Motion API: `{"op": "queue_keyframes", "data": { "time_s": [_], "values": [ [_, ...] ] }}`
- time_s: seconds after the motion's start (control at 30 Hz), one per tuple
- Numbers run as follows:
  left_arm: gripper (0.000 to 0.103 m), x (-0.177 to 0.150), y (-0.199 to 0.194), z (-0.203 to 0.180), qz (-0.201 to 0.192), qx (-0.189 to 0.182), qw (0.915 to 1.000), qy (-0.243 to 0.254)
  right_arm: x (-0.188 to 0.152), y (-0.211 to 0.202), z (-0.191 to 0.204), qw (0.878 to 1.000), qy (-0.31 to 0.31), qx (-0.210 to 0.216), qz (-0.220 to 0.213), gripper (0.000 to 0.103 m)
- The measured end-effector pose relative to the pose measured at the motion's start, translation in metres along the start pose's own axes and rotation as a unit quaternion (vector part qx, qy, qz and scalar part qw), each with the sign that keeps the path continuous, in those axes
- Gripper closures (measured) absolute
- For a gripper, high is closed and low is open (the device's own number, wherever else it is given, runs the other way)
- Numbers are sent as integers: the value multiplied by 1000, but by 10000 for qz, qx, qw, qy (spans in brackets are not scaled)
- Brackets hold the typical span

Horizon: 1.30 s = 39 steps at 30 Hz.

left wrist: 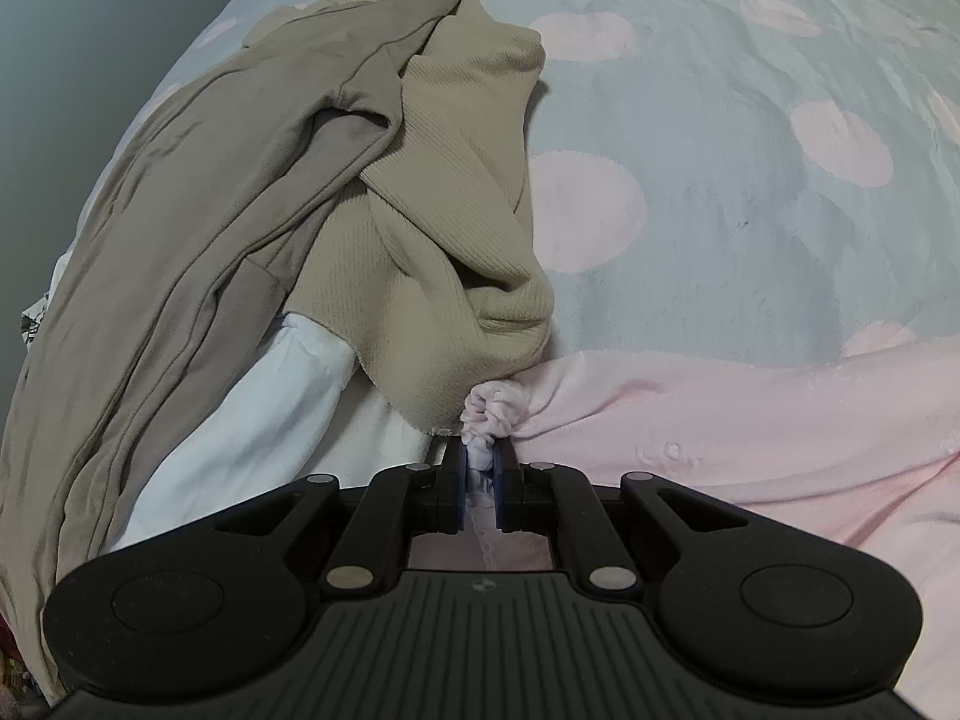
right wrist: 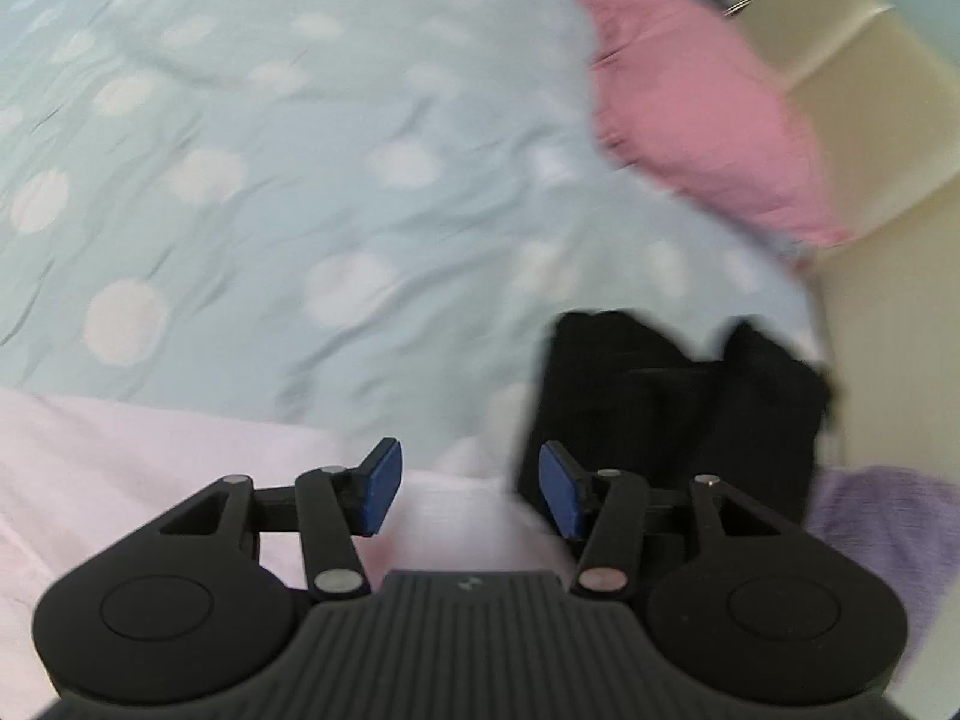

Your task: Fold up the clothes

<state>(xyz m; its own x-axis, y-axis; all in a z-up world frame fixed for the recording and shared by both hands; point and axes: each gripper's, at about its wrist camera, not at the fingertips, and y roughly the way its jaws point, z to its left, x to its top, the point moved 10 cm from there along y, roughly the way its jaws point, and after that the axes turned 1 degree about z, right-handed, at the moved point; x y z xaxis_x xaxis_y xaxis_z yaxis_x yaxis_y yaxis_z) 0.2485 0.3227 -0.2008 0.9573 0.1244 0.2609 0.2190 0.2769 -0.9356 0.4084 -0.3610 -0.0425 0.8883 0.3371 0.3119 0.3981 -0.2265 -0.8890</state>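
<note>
Pale blue bedding (left wrist: 750, 120) with big soft pink-white dots covers nearly all of both views, rumpled in shallow creases. At its far right edge in the right wrist view lies a rose-pink pillow (right wrist: 696, 114) against a cream wall (right wrist: 870, 120). A heap of beige and tan clothes (left wrist: 288, 192) sprawls on the left side of the bed, over something white. Nearest the cameras lies the pink garment (left wrist: 750, 438), fleecy and pale, spread flat along the bed's near edge. A folded black garment (right wrist: 660, 396) sits beside it. The left gripper (left wrist: 480, 462) is clenched on a bunched corner of the pink garment. The right gripper (right wrist: 468, 486) hangs released, blue pads apart above pink cloth, gripping nothing.
</note>
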Motion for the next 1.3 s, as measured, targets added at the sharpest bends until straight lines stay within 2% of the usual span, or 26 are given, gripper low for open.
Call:
{"op": "queue_keyframes", "data": {
  "time_s": [0.03, 0.13, 0.27, 0.37, 0.4, 0.43, 0.47, 0.5, 0.53, 0.63, 0.83, 1.0, 1.07, 1.1, 1.17, 1.3],
  "values": [
    [96, 0, 1, 0, 3, 11, 10000, 22, 1, 12, 9, 9999, -18, 119, 118, 50],
    [96, 0, 3, -2, 0, 50, 9999, 98, 1, 58, 21, 9990, -5, -42, 436, 50],
    [96, 0, 6, -2, 15, 59, 9999, 128, -12, 109, 5, 9938, 341, -437, 965, 50],
    [95, 1, 8, -2, 26, 57, 9999, 148, -24, 129, -6, 9897, 684, -376, 1200, 54],
    [95, 1, 8, -2, 33, 59, 9999, 157, -29, 133, -6, 9889, 764, -286, 1241, 58],
    [95, 1, 9, -2, 42, 62, 9998, 166, -34, 137, -7, 9880, 844, -191, 1280, 71],
    [95, 2, 9, -2, 52, 61, 9998, 163, -37, 142, -4, 9873, 917, -29, 1298, 92],
    [95, 2, 9, -1, 65, 56, 9999, 144, -39, 143, -2, 9866, 959, 84, 1314, 98],
    [95, 2, 9, -1, 76, 43, 9999, 119, -40, 142, -1, 9873, 899, 86, 1310, 99],
    [96, 3, 8, 3, 89, -25, 10000, 0, -32, 124, -6, 9919, 702, -111, 1053, 100],
    [97, 5, -4, 13, -108, -129, 9997, -199, 7, 34, -67, 9917, 1174, -520, -48, 100],
    [97, 16, -32, 31, -574, -226, 9964, -582, 25, -59, -125, 9735, 1844, -654, -1184, 100],
    [98, 20, -46, 40, -795, -239, 9932, -817, 26, -89, -140, 9642, 2056, -584, -1571, 100],
    [98, 21, -52, 44, -902, -248, 9912, -936, 23, -95, -144, 9621, 2121, -500, -1641, 100],
    [98, 21, -59, 53, -1016, -262, 9884, -1097, 10, -95, -143, 9656, 2091, -359, -1502, 100],
    [98, 20, -60, 64, -1044, -198, 9864, -1250, -28, -59, -115, 9761, 1956, -70, -944, 99]
  ]
}}
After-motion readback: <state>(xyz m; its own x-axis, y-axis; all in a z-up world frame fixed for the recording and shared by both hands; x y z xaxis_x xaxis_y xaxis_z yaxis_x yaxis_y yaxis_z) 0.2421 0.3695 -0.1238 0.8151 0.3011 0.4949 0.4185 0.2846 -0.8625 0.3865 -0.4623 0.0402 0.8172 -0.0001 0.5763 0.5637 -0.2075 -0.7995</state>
